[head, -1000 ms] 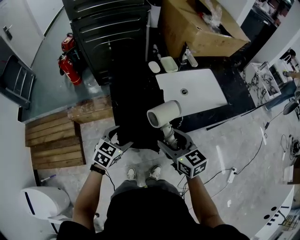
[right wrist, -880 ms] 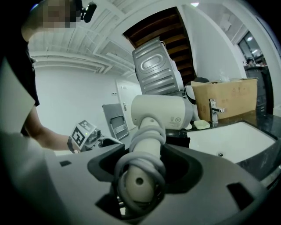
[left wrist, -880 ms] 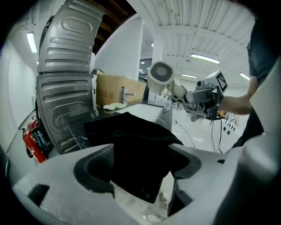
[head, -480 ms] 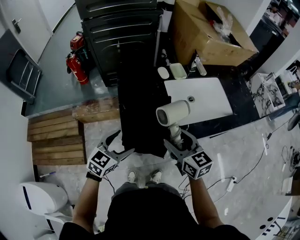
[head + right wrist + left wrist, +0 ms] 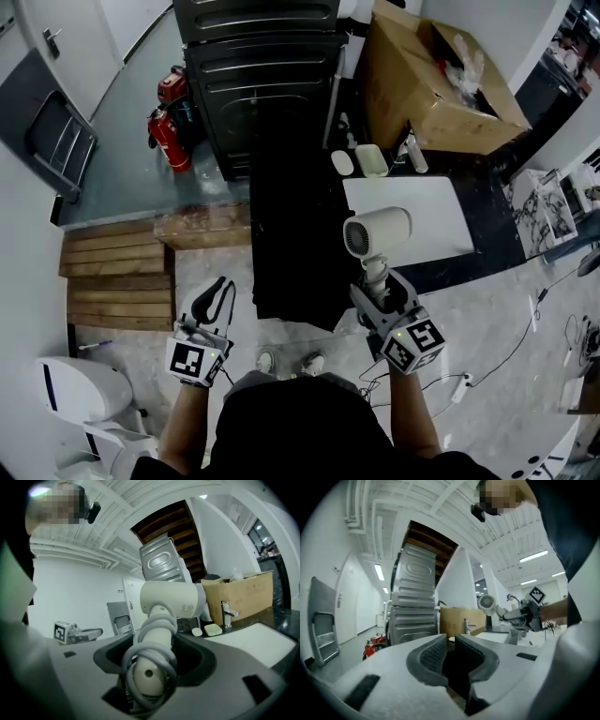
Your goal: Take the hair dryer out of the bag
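A white hair dryer (image 5: 377, 232) stands upright over the counter's front edge, with its cord wound round the handle. My right gripper (image 5: 380, 284) is shut on that handle; in the right gripper view the handle and cord (image 5: 154, 639) fill the jaws. The black bag (image 5: 291, 225) lies along the counter and hangs over its front edge. My left gripper (image 5: 219, 286) hangs apart from the bag, to its left over the floor. Its jaws are closing to a narrow gap with nothing between them (image 5: 451, 641). The left gripper view shows the hair dryer (image 5: 487, 603) held up at the right.
A white sink top (image 5: 422, 211) lies under the dryer, with a soap dish (image 5: 370, 159) and a tap behind it. A cardboard box (image 5: 441, 84) stands at the back right, a dark appliance (image 5: 262, 56) behind the bag. Fire extinguishers (image 5: 169, 122), wooden boards (image 5: 117, 281) and a white bin (image 5: 70, 398) are at the left.
My left gripper has drawn back and left from the bag's hanging edge, and its wide jaws have narrowed. The right gripper has lifted the dryer a little.
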Demonstrator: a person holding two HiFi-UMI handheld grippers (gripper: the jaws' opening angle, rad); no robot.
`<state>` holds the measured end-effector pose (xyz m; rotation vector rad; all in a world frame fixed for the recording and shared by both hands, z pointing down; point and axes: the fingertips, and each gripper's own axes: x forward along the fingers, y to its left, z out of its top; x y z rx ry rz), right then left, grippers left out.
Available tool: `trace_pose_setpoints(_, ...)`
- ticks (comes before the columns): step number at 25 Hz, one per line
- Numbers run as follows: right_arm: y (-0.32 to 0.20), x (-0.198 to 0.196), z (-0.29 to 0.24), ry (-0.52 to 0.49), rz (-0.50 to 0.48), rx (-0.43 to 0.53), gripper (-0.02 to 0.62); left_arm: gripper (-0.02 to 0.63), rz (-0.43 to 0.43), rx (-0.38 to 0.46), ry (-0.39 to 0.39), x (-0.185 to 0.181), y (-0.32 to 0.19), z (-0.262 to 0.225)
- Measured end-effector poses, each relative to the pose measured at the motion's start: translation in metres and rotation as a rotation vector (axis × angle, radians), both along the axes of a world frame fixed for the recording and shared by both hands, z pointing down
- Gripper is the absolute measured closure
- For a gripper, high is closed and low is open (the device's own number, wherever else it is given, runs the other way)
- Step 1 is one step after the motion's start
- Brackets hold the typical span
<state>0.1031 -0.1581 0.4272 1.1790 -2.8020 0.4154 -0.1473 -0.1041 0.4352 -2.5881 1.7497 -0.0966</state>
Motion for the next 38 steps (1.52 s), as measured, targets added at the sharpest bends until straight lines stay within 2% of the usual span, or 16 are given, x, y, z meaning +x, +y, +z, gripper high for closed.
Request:
trace_pose_setpoints(3, -0.002, 0.013, -0.010, 0.011, 0.022, 0.020, 0.325, 0.552, -0.096, 0.019, 0.038, -0.023, 0.006, -0.006)
trace_pose_setpoints(9, -0.007, 0.033, -0.020, -0.001, 0.063, 0.028, 0.325, 0.580, -0.341, -0.019, 0.106, -0.069, 0.014, 0.007)
trace_pose_setpoints(12, -0.009, 0.037, -0.020, 0.001, 0.072, 0.030, 0.325, 0.583, -0.407, -0.016, 0.109, -0.089, 0.024, 0.008)
trace_pose_setpoints(15, -0.011, 0.040, -0.025, -0.001, 0.078, 0.045, 0.325, 0.583, -0.438, -0.003, 0.071, -0.103, 0.032, 0.003)
trace_pose_setpoints(19, -0.011, 0.040, -0.029, -0.006, 0.079, 0.058, 0.325, 0.583, -0.435, 0.007, 0.023, -0.103, 0.035, -0.004)
trace_pose_setpoints(24, -0.010, 0.037, -0.032, -0.017, 0.084, 0.059, 0.325, 0.583, -0.369, 0.044, -0.014, -0.078, 0.028, -0.019)
trace_pose_setpoints(31, 0.000, 0.034, -0.034, -0.015, 0.090, 0.069, 0.325, 0.583, -0.290, 0.044, -0.003, -0.048, 0.016, -0.027)
trace_pose_setpoints(38, 0.004, 0.015, -0.033, -0.022, 0.068, 0.072, 0.325, 0.583, -0.257, 0.023, -0.005, -0.048, 0.018, -0.022)
